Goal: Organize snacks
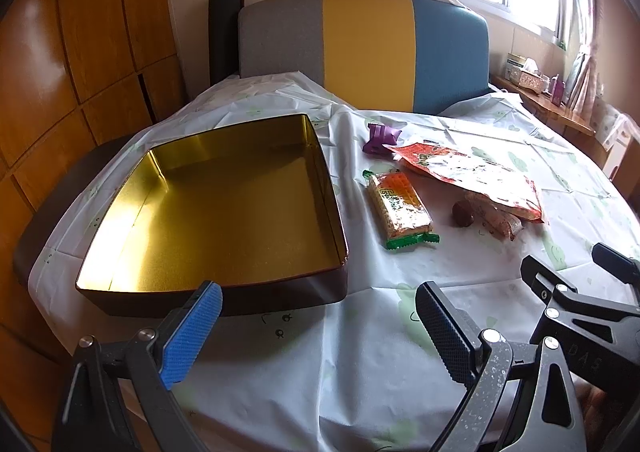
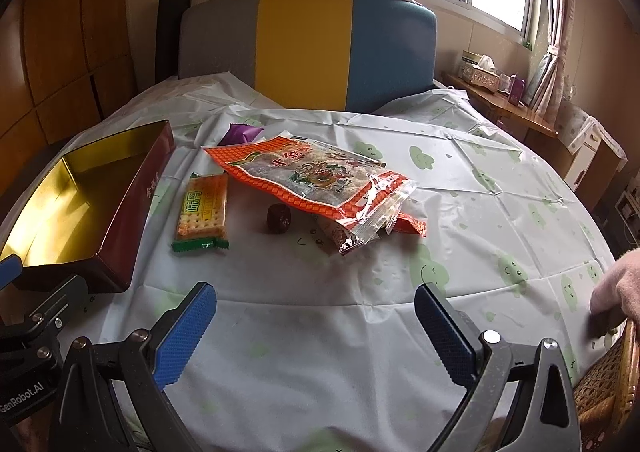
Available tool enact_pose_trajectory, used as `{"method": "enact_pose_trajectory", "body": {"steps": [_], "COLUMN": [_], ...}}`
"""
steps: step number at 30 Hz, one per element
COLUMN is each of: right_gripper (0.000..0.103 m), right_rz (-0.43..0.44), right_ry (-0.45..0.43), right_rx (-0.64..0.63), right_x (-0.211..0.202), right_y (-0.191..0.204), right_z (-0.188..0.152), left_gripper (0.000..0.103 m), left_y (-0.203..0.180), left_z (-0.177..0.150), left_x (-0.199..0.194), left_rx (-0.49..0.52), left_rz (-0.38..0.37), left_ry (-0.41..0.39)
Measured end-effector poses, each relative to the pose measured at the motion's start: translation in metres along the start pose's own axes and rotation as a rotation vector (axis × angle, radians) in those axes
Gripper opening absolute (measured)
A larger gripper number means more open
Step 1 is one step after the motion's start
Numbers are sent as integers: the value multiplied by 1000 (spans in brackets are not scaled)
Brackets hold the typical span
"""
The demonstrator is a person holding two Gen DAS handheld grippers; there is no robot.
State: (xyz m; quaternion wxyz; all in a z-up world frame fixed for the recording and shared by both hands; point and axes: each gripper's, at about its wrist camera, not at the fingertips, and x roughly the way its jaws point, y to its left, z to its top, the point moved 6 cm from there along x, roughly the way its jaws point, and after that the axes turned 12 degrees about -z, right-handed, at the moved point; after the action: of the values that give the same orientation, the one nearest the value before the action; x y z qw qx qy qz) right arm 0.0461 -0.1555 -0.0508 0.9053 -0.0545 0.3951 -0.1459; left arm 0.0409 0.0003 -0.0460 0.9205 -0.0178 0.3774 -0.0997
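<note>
An empty tin box (image 1: pixel 224 212) with a gold inside and dark red walls lies on the table's left; it also shows in the right wrist view (image 2: pixel 132 196). Right of it lie a cracker packet (image 1: pixel 400 208) (image 2: pixel 202 208), a large orange snack bag (image 1: pixel 472 176) (image 2: pixel 316 176), a small dark round sweet (image 1: pixel 463 213) (image 2: pixel 278 218), a small wrapped snack (image 1: pixel 500 220) (image 2: pixel 348 240) partly under the bag, and a purple wrapper (image 1: pixel 380 138) (image 2: pixel 240 134). My left gripper (image 1: pixel 318 312) is open and empty near the tin's front edge. My right gripper (image 2: pixel 316 312) is open and empty, short of the snacks.
The round table wears a white plastic cloth with green cloud prints (image 2: pixel 400 292). A grey, yellow and blue chair back (image 2: pixel 308 48) stands behind it. A wicker chair (image 2: pixel 608 384) and a sleeve are at the right edge. A wooden side shelf (image 2: pixel 500 100) holds a tissue box.
</note>
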Motion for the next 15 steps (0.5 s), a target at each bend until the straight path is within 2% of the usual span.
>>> {"method": "enact_pose_trajectory", "body": {"steps": [15], "right_gripper": [101], "right_rz": [-1], "right_ry": [-12], "right_rx": [-8], "right_x": [-2], "right_y": [0], "right_z": [4], "left_gripper": [98], "left_y": [-3], "left_z": [1], "left_x": [-2], "left_rx": [13], "left_rz": [1], "left_ry": [0]}}
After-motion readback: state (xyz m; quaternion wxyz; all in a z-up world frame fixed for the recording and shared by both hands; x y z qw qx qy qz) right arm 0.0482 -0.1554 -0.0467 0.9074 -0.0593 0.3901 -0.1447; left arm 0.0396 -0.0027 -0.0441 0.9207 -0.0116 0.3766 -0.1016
